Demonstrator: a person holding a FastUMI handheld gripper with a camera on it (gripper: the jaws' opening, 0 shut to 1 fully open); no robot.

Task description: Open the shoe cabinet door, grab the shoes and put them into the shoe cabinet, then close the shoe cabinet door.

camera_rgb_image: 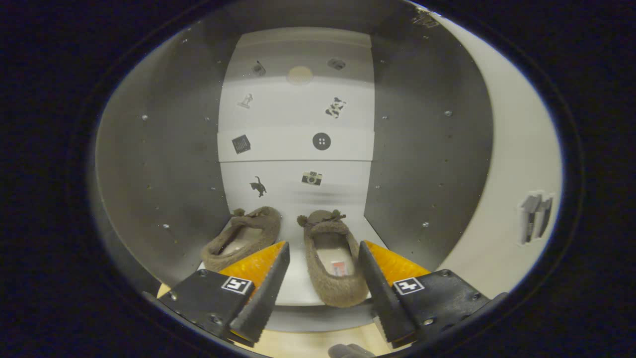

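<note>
Both fuzzy brown slippers, left and right, sit on the white shoe cabinet's bottom shelf, door open. The gripper is spread, straddling the right slipper without pressing. Closing the door remains.

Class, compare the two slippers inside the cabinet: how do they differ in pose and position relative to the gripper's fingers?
The right slipper lies between the open gripper's fingers; the left slipper lies beyond the left finger. The right slipper points straight toward the back wall; the left slipper is angled. The right slipper's heel reaches the shelf's front edge; the left slipper sits further in. Both are brown, fuzzy, and rest on the cabinet's bottom shelf.
</note>
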